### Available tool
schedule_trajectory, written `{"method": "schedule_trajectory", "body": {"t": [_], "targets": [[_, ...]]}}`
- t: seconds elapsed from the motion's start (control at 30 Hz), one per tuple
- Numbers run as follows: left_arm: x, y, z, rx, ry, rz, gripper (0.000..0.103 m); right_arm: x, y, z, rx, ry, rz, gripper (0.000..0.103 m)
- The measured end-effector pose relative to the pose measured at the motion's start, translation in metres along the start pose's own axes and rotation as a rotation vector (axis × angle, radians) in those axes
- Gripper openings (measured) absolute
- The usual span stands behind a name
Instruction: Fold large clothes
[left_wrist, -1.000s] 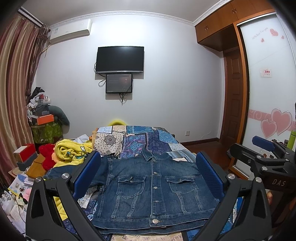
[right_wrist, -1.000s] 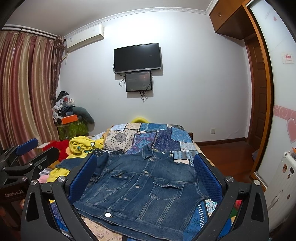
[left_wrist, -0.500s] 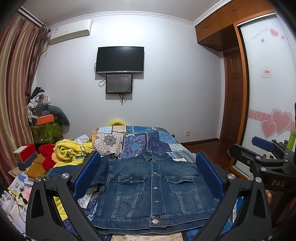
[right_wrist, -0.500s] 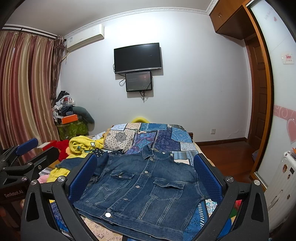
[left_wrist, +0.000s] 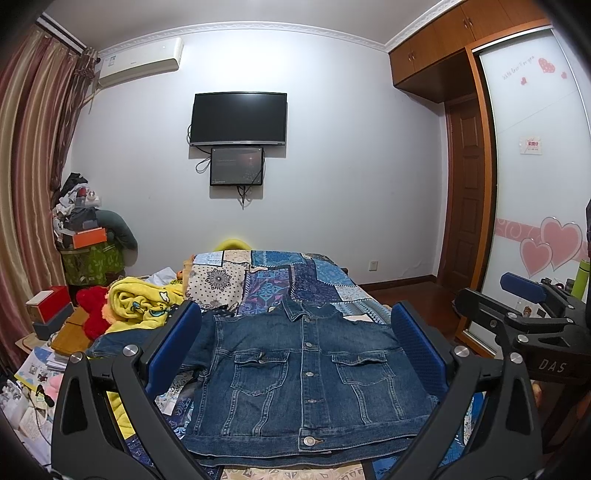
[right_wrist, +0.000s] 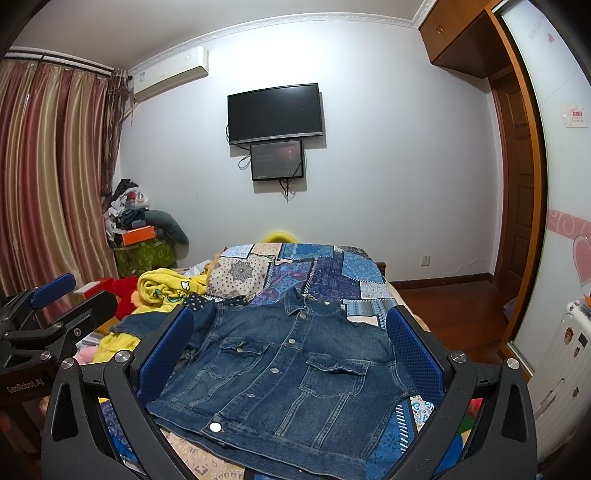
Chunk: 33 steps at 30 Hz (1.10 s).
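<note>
A dark blue denim jacket (left_wrist: 306, 373) (right_wrist: 291, 373) lies flat, front up and buttoned, on the patchwork bedspread (left_wrist: 291, 280) (right_wrist: 317, 269), collar toward the far wall. One sleeve stretches out to the left toward the yellow blanket; the other sleeve is hidden. My left gripper (left_wrist: 295, 354) hovers open above the near hem, holding nothing. My right gripper (right_wrist: 291, 354) is likewise open and empty over the jacket. Each gripper shows at the edge of the other's view: the right one (left_wrist: 524, 295), the left one (right_wrist: 51, 291).
A yellow blanket (left_wrist: 144, 299) and a red plush toy (left_wrist: 92, 302) lie left of the jacket. Boxes, books and clutter (left_wrist: 48, 332) crowd the left floor. A wardrobe with heart decals (left_wrist: 535, 206) and a wooden door (left_wrist: 465, 199) stand on the right. A white suitcase (right_wrist: 561, 369) is near right.
</note>
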<state>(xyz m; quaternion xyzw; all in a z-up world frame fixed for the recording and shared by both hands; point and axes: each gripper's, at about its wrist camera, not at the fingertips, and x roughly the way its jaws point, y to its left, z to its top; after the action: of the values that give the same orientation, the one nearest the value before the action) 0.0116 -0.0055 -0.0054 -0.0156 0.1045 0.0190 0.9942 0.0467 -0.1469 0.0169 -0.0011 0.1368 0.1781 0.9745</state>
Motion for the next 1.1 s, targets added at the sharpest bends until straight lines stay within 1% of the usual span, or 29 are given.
{"method": "schedule_trajectory", "body": {"t": [0.2,0.43,0.57,0.63,0.77,0.87,0.93,1.0,1.03,1.1], "targets": [[0.003,0.001,-0.001,-0.007,0.005,0.002,0.103,0.003,-0.001,0.0,-0.002,0.008,0.001,0.103],[0.015,0.013,-0.002,-0.015,0.014,0.011,0.103,0.013,0.003,0.0,-0.01,0.032,0.0,0.103],[0.029,0.025,-0.005,-0.029,0.037,0.001,0.103,0.026,0.007,-0.001,-0.019,0.058,0.004,0.103],[0.038,0.033,-0.007,-0.042,0.055,0.01,0.103,0.032,0.008,-0.002,-0.021,0.074,0.009,0.103],[0.064,0.06,-0.016,-0.087,0.096,0.075,0.103,0.057,0.013,-0.006,-0.026,0.126,0.021,0.103],[0.088,0.084,-0.027,-0.118,0.146,0.098,0.103,0.074,0.016,-0.011,-0.029,0.165,0.03,0.103],[0.103,0.102,-0.035,-0.139,0.168,0.135,0.103,0.089,0.018,-0.016,-0.032,0.2,0.034,0.103],[0.121,0.125,-0.048,-0.156,0.194,0.203,0.103,0.105,0.02,-0.021,-0.035,0.237,0.038,0.103],[0.127,0.133,-0.052,-0.159,0.2,0.224,0.103,0.111,0.021,-0.023,-0.036,0.254,0.036,0.103],[0.144,0.157,-0.068,-0.165,0.242,0.261,0.103,0.129,0.021,-0.03,-0.042,0.302,0.005,0.103]]}}
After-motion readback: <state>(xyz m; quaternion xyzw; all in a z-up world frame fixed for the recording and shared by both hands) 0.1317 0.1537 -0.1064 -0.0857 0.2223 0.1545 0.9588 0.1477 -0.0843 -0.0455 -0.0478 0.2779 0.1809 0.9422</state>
